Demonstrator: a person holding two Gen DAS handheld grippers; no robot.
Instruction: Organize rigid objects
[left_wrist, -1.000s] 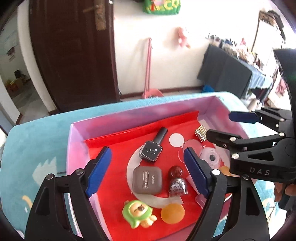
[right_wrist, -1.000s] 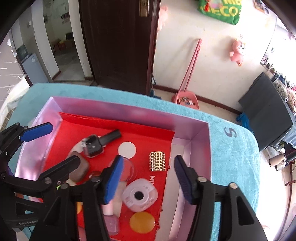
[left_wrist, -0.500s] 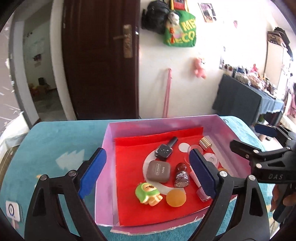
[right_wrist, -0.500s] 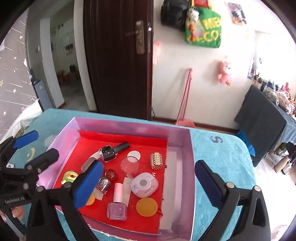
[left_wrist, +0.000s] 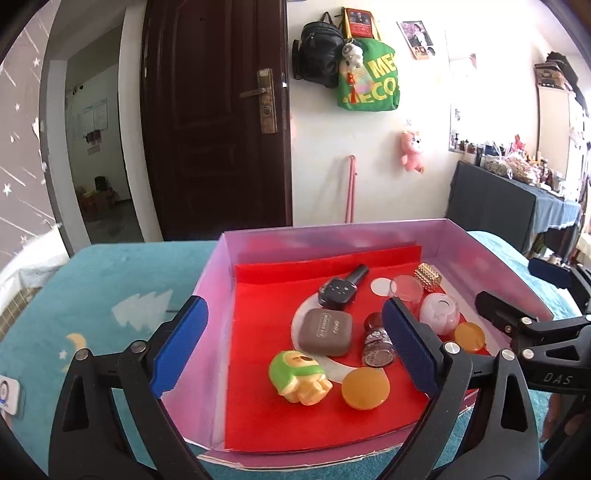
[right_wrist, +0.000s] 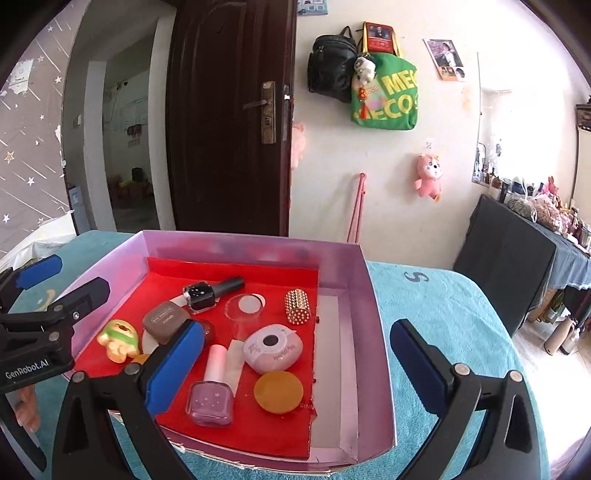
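Note:
A pink box (left_wrist: 218, 280) (right_wrist: 364, 280) with a red liner holds small items: a black nail polish bottle (left_wrist: 341, 286) (right_wrist: 210, 291), a brown case (left_wrist: 325, 332) (right_wrist: 164, 319), a green toy figure (left_wrist: 297, 376) (right_wrist: 118, 339), orange discs (left_wrist: 365, 387) (right_wrist: 279, 391), a pink round case (right_wrist: 273, 349), a purple polish bottle (right_wrist: 214, 391) and a gold studded piece (right_wrist: 297, 306). My left gripper (left_wrist: 291, 347) is open and empty above the box's near left. My right gripper (right_wrist: 295, 362) is open and empty above its near right.
The box sits on a teal cloth (left_wrist: 92, 295) (right_wrist: 443, 314) over the table. A dark door (left_wrist: 218, 118), hanging bags (left_wrist: 365, 77) and a dark cabinet (right_wrist: 517, 251) stand behind. A small white item (left_wrist: 7, 395) lies at the left edge.
Both grippers have pulled back and risen away from the box. The box now looks smaller and whole in both views. The items inside have not moved.

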